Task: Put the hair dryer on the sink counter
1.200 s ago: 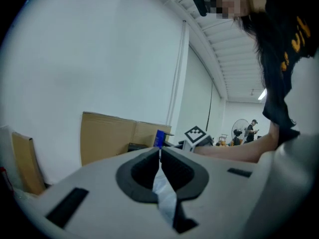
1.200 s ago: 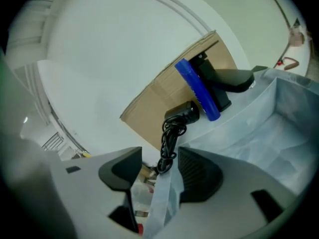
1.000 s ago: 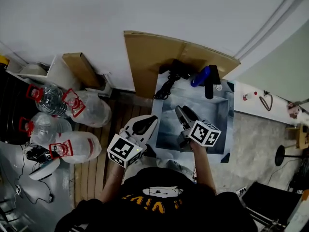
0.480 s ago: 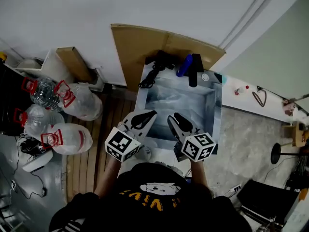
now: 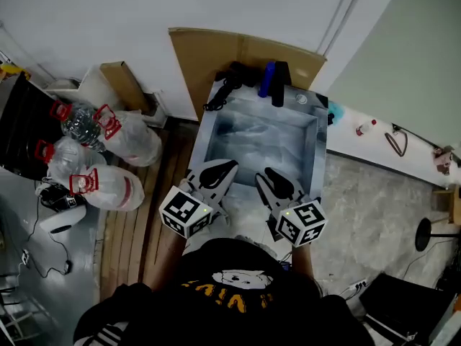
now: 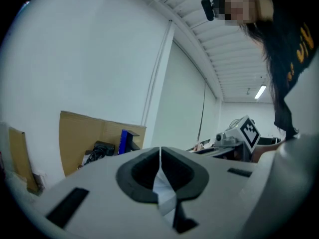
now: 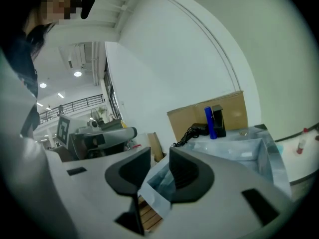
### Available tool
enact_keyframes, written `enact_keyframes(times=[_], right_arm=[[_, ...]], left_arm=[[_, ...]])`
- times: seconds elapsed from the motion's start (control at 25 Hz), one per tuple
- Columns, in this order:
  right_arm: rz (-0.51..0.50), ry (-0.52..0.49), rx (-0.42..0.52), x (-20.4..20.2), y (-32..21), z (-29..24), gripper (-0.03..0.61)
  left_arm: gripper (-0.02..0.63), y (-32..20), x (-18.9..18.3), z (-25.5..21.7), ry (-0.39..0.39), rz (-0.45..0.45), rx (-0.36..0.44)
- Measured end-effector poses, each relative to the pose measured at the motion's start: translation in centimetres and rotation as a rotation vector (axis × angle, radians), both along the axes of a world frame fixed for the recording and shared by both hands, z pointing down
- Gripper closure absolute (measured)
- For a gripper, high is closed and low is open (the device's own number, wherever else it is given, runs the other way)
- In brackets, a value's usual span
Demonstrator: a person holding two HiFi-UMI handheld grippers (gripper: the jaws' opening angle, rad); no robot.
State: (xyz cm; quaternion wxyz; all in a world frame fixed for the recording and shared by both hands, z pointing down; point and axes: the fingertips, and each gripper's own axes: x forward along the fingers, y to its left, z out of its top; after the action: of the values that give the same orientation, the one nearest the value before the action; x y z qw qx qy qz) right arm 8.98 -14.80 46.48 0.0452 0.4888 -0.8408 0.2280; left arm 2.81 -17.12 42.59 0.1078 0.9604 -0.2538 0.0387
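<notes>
While the black corded hair dryer point(image 5: 232, 76) lies, apparently, at the far left corner of the silvery foil-lined sink counter point(image 5: 319, 146), your left gripper point(image 5: 222, 169) is pressed together with nothing in it. Your right gripper point(image 5: 274, 179) has just been closing, its jaws a little apart and empty. The job looks done.

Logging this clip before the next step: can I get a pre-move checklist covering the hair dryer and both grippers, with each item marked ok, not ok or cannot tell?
1. Hair dryer located: ok. It is black and lies at the back edge of the sink, beside a blue object.
2. Left gripper empty: ok, jaws together on nothing.
3. Right gripper empty: ok. The jaws have just been closing, are apart, and have nothing between them.
4. Grippers at the dryer: not ok, both hang over the sink's near edge.
5. Cord free of snags: cannot tell.
</notes>
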Motion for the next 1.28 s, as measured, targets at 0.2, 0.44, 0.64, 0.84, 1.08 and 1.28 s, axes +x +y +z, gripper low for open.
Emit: enact_keyframes(times=[0.2,0.44,0.64,0.84,1.08,1.28], right_arm=[[-0.034,-0.013,0.056,0.4,4.3,-1.0,0.471],[-0.062,-0.029,0.09,0.6,9.3,-1.5,0.486],[-0.076,-0.04,0.116,0.5,12.1,-2.2,0.505],[-0.072,-0.053,0.136,0.0,13.6,-2.8,0.525],[-0.059,-0.042,0.147,-0.9,14.7,-3.2,0.543],[-0.041,-0.024,0.153,-2.5,15.0,-3.4,0.558]], left_arm=[[0.604,3.8,-0.3,0.3,-0.024,-0.055,0.008],[0.604,8.5,0.1,-0.1,-0.021,-0.085,0.019],[0.604,12.3,1.1,-0.9,-0.04,-0.053,0.031],[0.604,14.1,1.1,-1.9,-0.045,-0.034,0.053],[0.604,15.5,0.0,-2.3,-0.045,-0.021,0.064],[0.604,16.4,-1.9,-2.3,-0.059,0.0,0.079]])
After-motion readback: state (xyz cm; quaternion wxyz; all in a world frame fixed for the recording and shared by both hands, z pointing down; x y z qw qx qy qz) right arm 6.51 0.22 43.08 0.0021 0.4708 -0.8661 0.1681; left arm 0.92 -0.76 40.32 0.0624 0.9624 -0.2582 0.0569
